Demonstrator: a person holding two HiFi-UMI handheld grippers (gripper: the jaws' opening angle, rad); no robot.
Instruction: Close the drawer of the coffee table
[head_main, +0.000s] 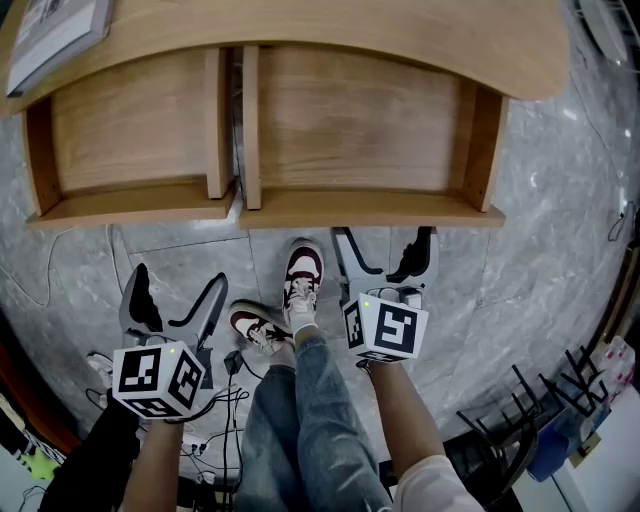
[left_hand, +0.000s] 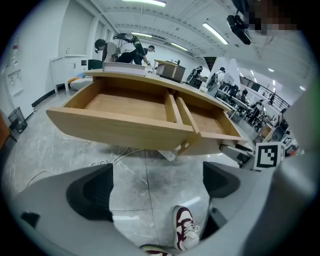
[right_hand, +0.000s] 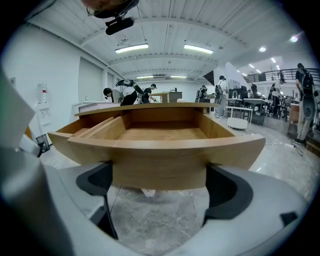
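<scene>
Marker cubes top both tools. On the left gripper (head_main: 178, 285) the jaws stand wide apart with nothing between them but grey stone floor (head_main: 540, 260) and the person's shoes (head_main: 303, 280); it hangs low, clear of the left drawer (head_main: 130, 130). On the right gripper (head_main: 385, 240) the jaws are also spread and hold nothing. Its tips sit right at the front board of the right drawer (head_main: 360, 120), though contact cannot be made out. In the right gripper view that curved front board (right_hand: 165, 150) fills the gap between the pads (right_hand: 95, 182). Both drawers are pulled fully out from under the coffee table (head_main: 350, 30), side by side, and both are bare inside. A book (head_main: 50, 35) lies on the table's left corner. Cables (head_main: 225, 400) trail on the floor by the person's legs
</scene>
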